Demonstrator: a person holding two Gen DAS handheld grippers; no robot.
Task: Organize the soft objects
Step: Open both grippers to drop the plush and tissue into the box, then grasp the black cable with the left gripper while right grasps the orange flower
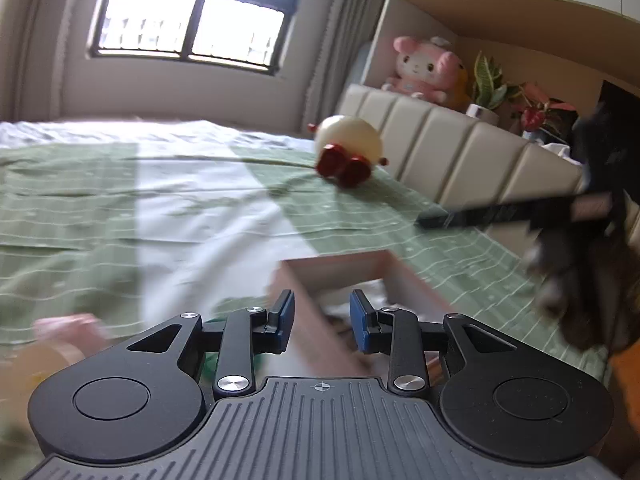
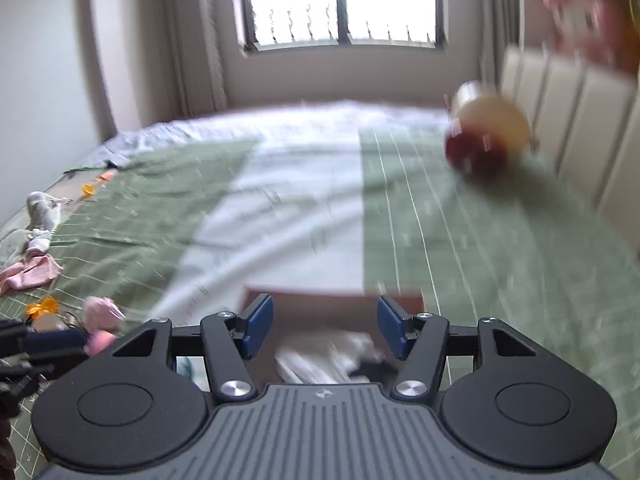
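Note:
A brown cardboard box [image 1: 340,268] sits on the green and white bed, right in front of both grippers; it also shows in the right wrist view [image 2: 332,304], with light and dark cloth items [image 2: 332,356] inside. My left gripper [image 1: 322,322] is open and empty just above the box's near edge. My right gripper [image 2: 324,326] is open and empty over the box opening. A pink cloth [image 2: 32,272], a pink soft item [image 2: 102,314] and small grey-white items [image 2: 42,216] lie on the bed at the left. A blurred pink item [image 1: 68,330] lies at the lower left.
A cream and red round plush [image 1: 348,148] lies near the padded headboard [image 1: 460,152]; it also shows in the right wrist view [image 2: 486,132]. A pink plush [image 1: 424,66] and plants [image 1: 490,80] stand on the ledge behind. The other gripper [image 1: 520,212] reaches in from the right.

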